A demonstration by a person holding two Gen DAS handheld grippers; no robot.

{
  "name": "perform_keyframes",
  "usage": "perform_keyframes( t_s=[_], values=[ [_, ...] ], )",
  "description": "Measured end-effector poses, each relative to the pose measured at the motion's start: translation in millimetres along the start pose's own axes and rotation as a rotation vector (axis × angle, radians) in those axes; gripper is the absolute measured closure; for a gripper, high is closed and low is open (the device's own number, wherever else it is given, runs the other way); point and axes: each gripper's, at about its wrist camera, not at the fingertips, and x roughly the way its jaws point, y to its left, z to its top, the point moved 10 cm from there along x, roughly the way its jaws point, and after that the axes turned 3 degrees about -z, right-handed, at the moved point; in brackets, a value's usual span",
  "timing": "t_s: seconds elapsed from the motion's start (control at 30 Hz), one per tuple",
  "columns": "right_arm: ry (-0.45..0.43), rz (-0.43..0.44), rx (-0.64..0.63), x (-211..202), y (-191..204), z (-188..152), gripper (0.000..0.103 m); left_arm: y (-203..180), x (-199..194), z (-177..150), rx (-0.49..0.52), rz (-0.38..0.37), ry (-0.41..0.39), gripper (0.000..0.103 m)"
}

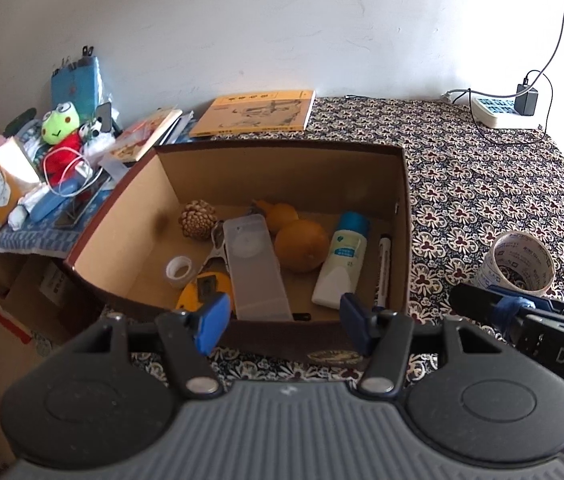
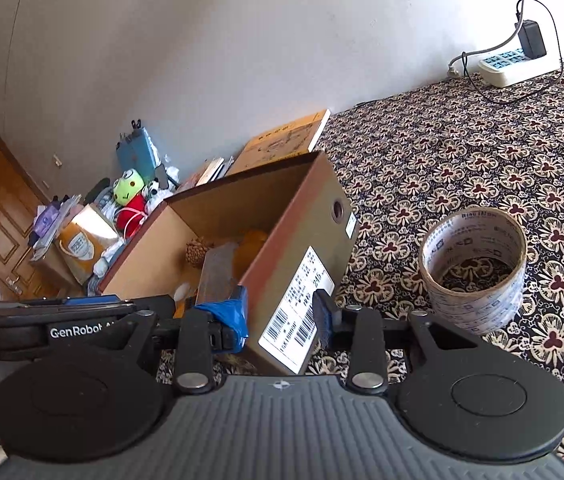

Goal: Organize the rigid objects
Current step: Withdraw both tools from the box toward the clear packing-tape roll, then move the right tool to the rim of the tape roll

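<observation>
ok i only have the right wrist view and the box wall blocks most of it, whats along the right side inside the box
Observer: A white bottle with a blue cap lies there, with a black marker between it and the right wall.
Operator: anything in the left claw
Observer: No, the left claw is open and empty, at the near wall of the cardboard box.
Operator: is the packing tape roll the only roll around
Observer: No, a small white tape roll sits inside the box, towards its left wall.
</observation>
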Motion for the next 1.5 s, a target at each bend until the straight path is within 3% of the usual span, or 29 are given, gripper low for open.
perform_keyframes(
  t_s=[0.47, 1.13, 1.5],
  values=[
    [0.076, 0.022, 0.045, -17.6, -38.6, -22.0, 0.084, -45.1, -1.1, -25.4, 0.027, -0.004, 0.060, 0.043],
    [0.063, -0.078, 0.155, -55.0, -105.2, -31.5, 0.084, -140.7, 13.2, -48.1, 0.168, -0.150, 0.142, 0.042],
    [0.060, -0.092, 0.212, -62.6, -124.7, -38.4, 0.084, -157.8, 19.3, -58.9, 0.220, -0.162, 0.184, 0.042]
  ],
)
